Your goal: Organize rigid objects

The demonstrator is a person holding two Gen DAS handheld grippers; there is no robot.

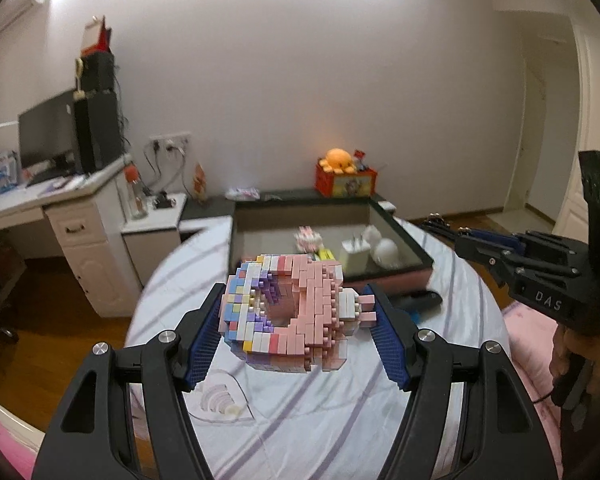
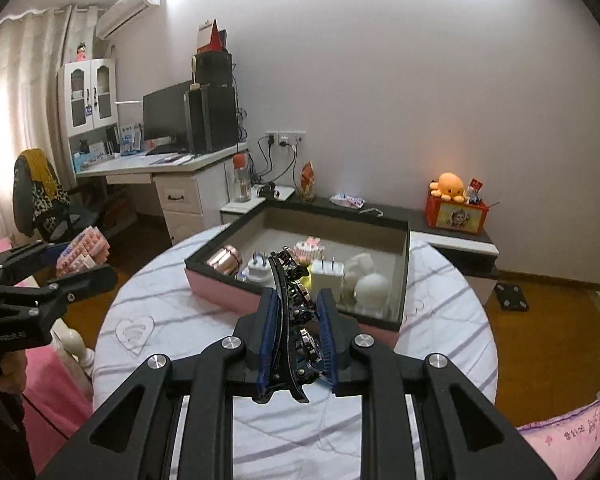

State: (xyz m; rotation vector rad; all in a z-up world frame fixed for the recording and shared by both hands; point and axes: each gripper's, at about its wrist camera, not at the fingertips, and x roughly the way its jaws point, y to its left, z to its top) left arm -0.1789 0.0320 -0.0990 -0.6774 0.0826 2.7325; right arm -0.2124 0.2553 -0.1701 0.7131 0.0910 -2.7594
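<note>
My left gripper (image 1: 296, 316) is shut on a pastel pink brick-built model (image 1: 292, 312) with a hollow middle, held above the round table (image 1: 300, 420). It also shows at the left of the right wrist view (image 2: 84, 254). My right gripper (image 2: 298, 312) is shut on a black hair clip (image 2: 290, 312) set with dark stones, held above the table just in front of the box. The open box (image 2: 404, 264) with a pink front and dark rim holds chargers (image 2: 326, 274), white round objects (image 2: 370, 290), a copper piece (image 2: 224, 260) and a small pink brick piece (image 2: 310, 250).
A clear heart-shaped piece (image 2: 134, 332) lies on the striped tablecloth at the left. A dark object (image 1: 416, 300) lies by the box in the left wrist view. Behind stand a low shelf with a red box and orange octopus toy (image 2: 450, 188), and a desk (image 2: 160, 168) with a monitor.
</note>
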